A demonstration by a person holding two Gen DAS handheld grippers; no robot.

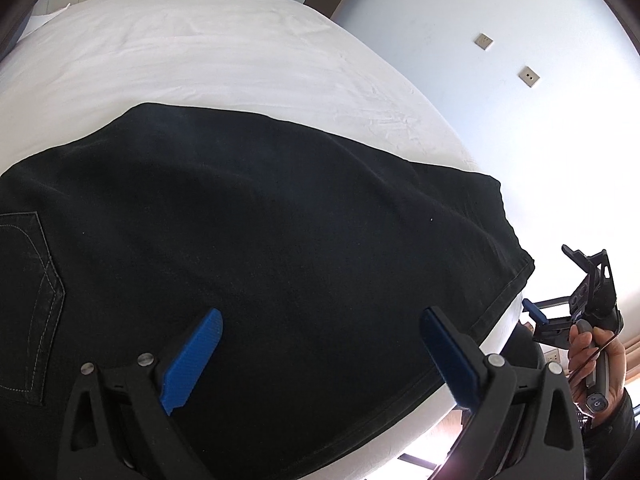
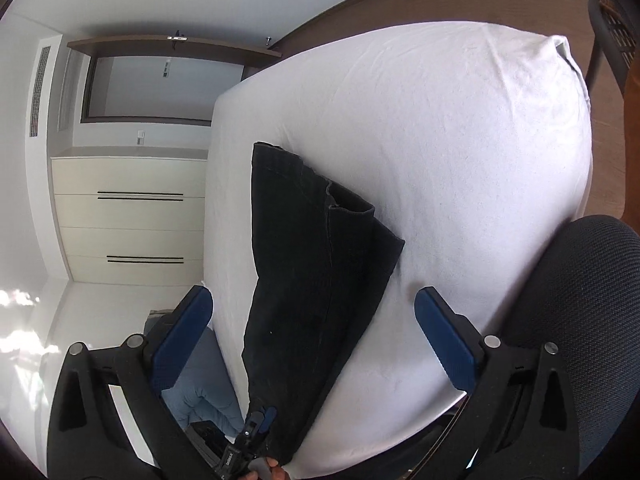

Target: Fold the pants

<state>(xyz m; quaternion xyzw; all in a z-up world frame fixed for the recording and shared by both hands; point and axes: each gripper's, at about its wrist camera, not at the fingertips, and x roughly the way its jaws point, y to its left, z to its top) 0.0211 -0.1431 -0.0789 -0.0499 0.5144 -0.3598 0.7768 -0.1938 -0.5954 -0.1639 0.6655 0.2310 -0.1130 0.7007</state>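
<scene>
Left tool (image 1: 320, 354): released, its blue pads (image 1: 192, 360) spread wide above the dark cloth with nothing between them; in the right wrist view only a small part of it shows at the lower edge, by the near end of the cloth.
Right tool (image 2: 314, 342): released, blue pads (image 2: 448, 340) wide apart and nothing pinched; the near part of the cloth lies in the gap between them in that view, untouched by either pad. In the left wrist view it shows off the bed's right edge, gripped by a hand (image 1: 596, 364).
Pants (image 1: 248, 248): black, denim-like, lying flat on the bed near its front edge, in a broad folded slab.
Pants, surface: mostly smooth, with a few soft ridges running across the middle; a tiny pale speck sits on the fabric.
Pants, details: a back pocket (image 1: 28, 300) outlined in pale stitching at the left end; a stitched hem band along the right and near edges.
Pants, far end: from the right wrist view, layered cuffs are stacked, one edge lifted a little, the corner reaching toward the middle of the mattress.
Bed (image 2: 460, 152): white sheet, lightly wrinkled, carrying the pants.
Chair (image 2: 580, 300): dark mesh back, just beside the bed's near corner.
</scene>
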